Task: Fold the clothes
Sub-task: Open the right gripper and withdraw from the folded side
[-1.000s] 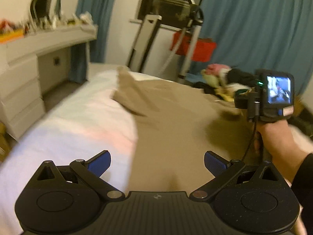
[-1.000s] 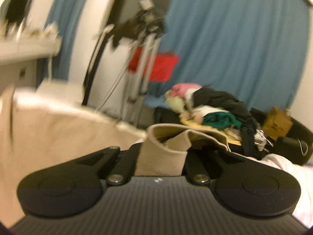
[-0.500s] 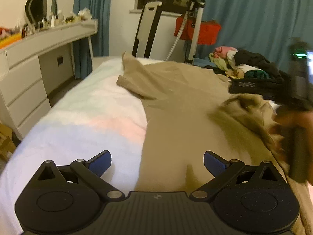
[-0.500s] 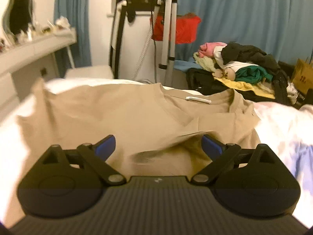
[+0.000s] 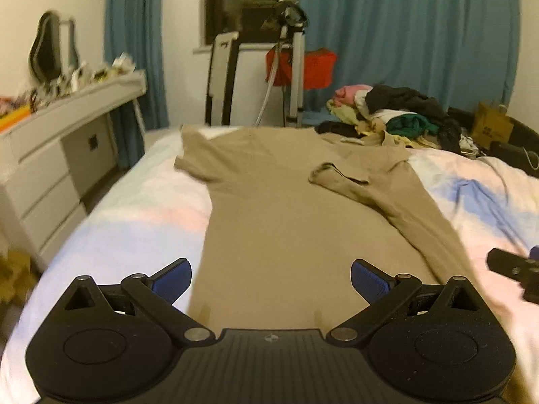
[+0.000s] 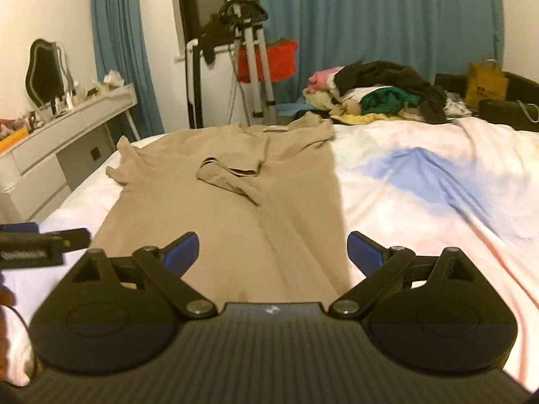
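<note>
— Where is the tan T-shirt [image 5: 286, 222] seen?
— It is spread lengthwise on the pale bedsheet [image 6: 438, 195], collar at the far end; its right side and sleeve [image 6: 232, 176] are folded over the body, while the left sleeve [image 5: 193, 158] is left spread out.

— How are the grippers held?
— The left gripper [image 5: 271, 277] is held low over the near hem, jaws spread wide, nothing gripped. The right gripper [image 6: 273, 252] is held level beside it, over the shirt's right edge, equally wide and empty.

— And around them?
— A clothes pile [image 6: 377, 96] is seen beyond the bed, a white dresser [image 5: 64, 134] at the left.
</note>
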Tool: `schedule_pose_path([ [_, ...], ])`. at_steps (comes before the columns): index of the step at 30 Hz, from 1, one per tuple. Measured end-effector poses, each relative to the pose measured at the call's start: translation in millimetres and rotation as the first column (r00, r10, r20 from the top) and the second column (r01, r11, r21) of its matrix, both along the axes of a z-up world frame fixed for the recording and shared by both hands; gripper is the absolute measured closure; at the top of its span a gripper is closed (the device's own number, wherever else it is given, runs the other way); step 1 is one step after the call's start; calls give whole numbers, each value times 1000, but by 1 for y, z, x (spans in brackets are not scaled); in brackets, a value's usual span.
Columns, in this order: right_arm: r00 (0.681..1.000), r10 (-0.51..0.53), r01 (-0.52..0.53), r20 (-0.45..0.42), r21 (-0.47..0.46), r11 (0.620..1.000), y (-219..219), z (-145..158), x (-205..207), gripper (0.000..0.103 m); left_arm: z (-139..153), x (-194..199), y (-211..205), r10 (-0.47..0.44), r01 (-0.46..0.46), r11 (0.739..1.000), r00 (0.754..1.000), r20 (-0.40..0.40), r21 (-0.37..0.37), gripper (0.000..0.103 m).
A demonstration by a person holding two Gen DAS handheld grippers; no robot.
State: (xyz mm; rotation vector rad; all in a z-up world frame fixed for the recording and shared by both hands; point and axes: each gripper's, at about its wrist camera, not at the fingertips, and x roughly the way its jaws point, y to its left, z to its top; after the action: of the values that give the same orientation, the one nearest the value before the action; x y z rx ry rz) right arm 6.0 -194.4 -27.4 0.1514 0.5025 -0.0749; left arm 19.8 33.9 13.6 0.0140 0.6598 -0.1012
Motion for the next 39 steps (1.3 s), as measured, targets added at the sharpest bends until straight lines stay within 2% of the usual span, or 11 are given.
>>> schedule_pose_path([
  [4,998,-46,44,33,38,998,-21,5,-8,7,41,-43,-13,80,-86,994,992,-96,-64,1],
  [7,996,-82,79,38,76,994,-36,5,-13,7,80,-80,-31,111,-120,991,983,-146,-56,1],
  [12,991,-134,130,27,128,983,-58,0,-15,7,132,-142,-76,21,-24,1000,989,-148,-20,0],
  [15,988,-150,145,21,160,976,-67,-2,-16,7,146,-169,-100,-52,49,999,979,-195,-23,0],
  [17,987,-158,152,19,184,971,-73,-1,-17,7,153,-182,-114,-70,72,997,980,-188,0,0],
  [21,983,-180,169,31,222,960,-84,2,-21,7,156,-199,-133,-88,96,995,981,-175,35,1],
  [29,979,-196,175,59,256,951,-100,11,-29,7,160,-202,-149,-97,98,995,991,-89,0,1],
  [31,977,-203,177,70,271,946,-106,13,-32,7,154,-198,-156,-118,119,993,986,-121,8,1],
  [33,974,-214,183,78,292,939,-114,15,-35,7,148,-192,-156,-139,137,990,981,-139,-20,1],
  [36,968,-236,199,82,318,927,-126,16,-40,7,132,-169,-146,-147,143,989,983,-113,-41,1],
  [39,961,-267,229,70,337,913,-139,15,-45,7,104,-132,-124,-79,77,997,994,-76,-31,1],
])
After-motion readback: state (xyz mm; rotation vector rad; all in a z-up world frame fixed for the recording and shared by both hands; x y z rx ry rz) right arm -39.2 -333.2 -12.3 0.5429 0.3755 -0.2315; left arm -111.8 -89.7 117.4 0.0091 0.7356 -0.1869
